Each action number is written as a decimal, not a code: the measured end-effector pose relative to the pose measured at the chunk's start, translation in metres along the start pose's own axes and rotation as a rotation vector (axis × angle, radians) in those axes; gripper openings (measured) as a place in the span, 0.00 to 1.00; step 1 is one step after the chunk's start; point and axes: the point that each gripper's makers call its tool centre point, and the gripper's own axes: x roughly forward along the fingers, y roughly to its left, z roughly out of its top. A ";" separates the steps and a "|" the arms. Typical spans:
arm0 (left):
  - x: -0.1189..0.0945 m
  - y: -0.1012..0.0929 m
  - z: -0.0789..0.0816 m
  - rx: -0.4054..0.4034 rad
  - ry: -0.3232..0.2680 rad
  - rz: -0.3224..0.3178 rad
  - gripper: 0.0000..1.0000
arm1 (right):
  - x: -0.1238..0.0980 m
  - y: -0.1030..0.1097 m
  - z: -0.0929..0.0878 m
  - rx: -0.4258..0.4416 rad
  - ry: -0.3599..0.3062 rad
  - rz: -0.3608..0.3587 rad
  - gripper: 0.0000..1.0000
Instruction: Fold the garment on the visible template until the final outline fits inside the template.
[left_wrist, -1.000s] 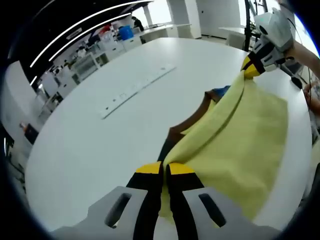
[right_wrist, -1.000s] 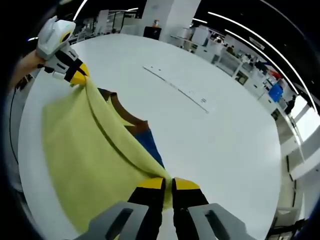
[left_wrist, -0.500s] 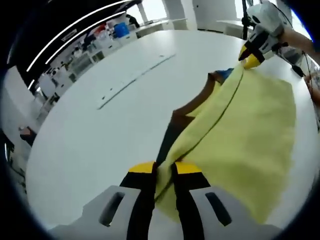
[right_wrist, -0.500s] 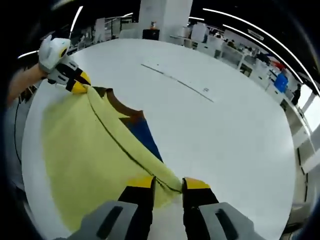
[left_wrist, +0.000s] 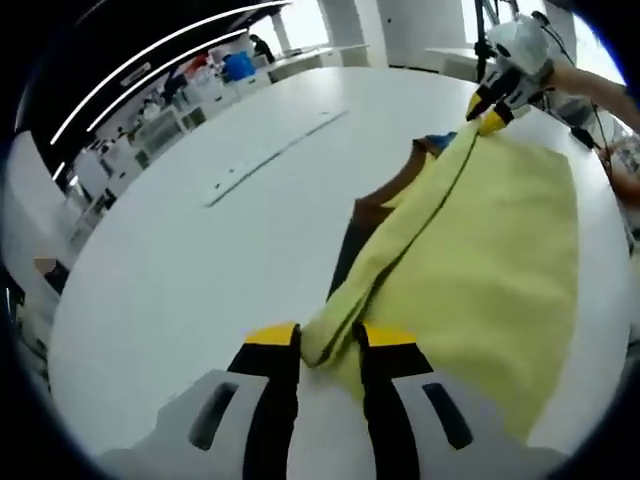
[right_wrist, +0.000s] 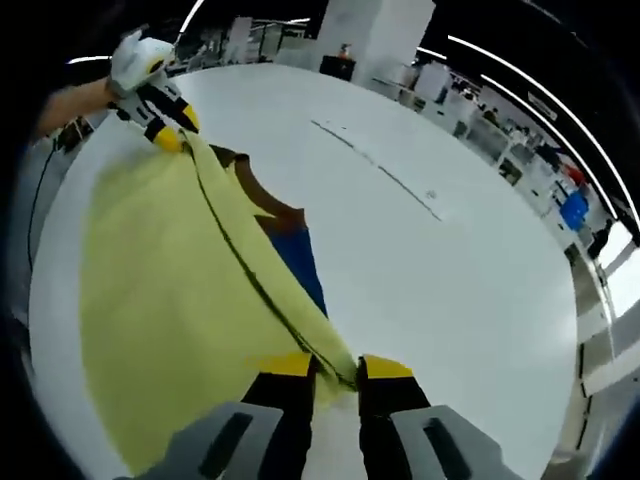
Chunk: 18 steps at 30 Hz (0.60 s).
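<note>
While no writing is readable, left gripper (left_wrist: 329, 340) and right gripper (right_wrist: 337, 368) stand released around the yellow garment (left_wrist: 480, 260).

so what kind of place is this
Probably a lab or open-plan workroom: a large white table holding a yellow garment, rows of cluttered benches behind, and long strip ceiling lights.

A round white bench (left_wrist: 180, 270) carries a yellow garment (left_wrist: 500, 250) with brown and blue parts, and a pale strip (left_wrist: 275, 155) farther off.
</note>
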 end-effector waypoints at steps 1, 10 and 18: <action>-0.001 0.004 0.001 0.003 -0.004 0.027 0.10 | -0.001 -0.001 0.000 0.000 -0.001 -0.004 0.00; 0.000 0.017 0.006 -0.443 -0.117 0.058 0.03 | -0.002 -0.016 0.005 0.412 -0.074 -0.034 0.01; -0.002 0.032 -0.006 -0.484 -0.103 0.150 0.12 | 0.002 -0.023 -0.004 0.576 -0.068 -0.073 0.13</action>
